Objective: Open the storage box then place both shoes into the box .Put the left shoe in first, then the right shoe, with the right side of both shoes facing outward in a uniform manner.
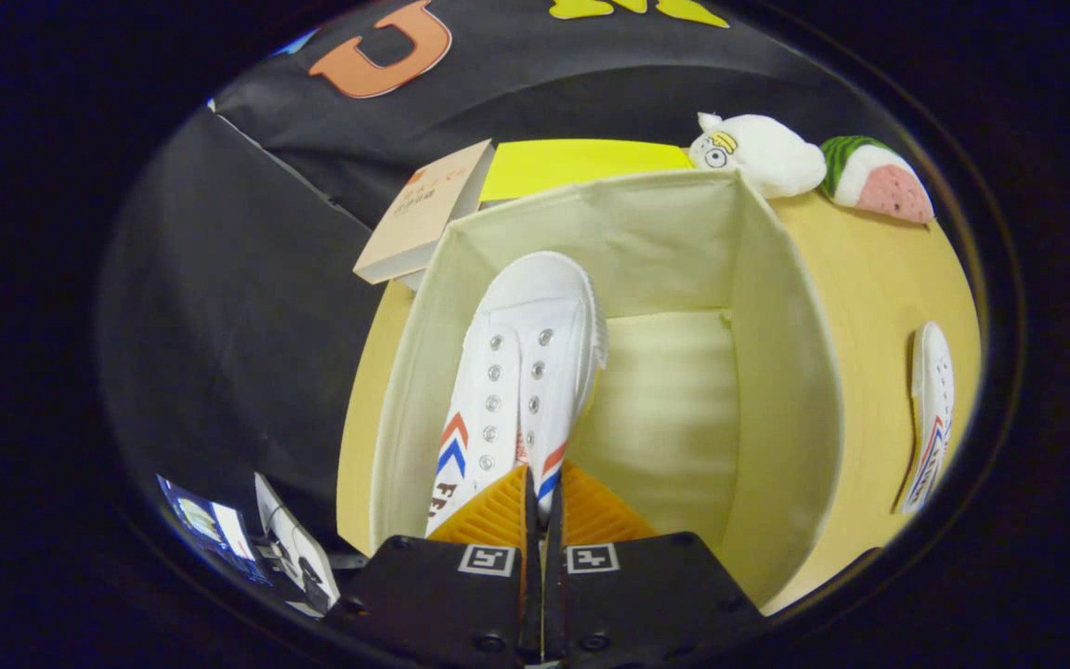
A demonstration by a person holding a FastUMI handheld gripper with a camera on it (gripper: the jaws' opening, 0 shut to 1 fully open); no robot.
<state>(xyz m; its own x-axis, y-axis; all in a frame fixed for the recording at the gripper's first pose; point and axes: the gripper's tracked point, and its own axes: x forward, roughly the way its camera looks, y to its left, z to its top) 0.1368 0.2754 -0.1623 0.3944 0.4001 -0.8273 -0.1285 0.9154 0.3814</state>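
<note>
A cream fabric storage box (776,372) stands open on the tan table just ahead of me. Inside it, against its left wall, hangs a white canvas shoe (526,372) with red and blue chevrons, toe pointing down toward the box floor. My gripper (542,483) is shut on the shoe's heel end, both fingers pressing the thin edge between them. The second white shoe (931,409) lies on the table to the right of the box, outside it.
Beyond the box lie a tan book (419,214), a yellow sheet (572,163), a white plush toy (763,153) and a watermelon-slice plush (879,177). Black cloth drops away left of the table (869,279). A screen device (210,525) sits low on the left.
</note>
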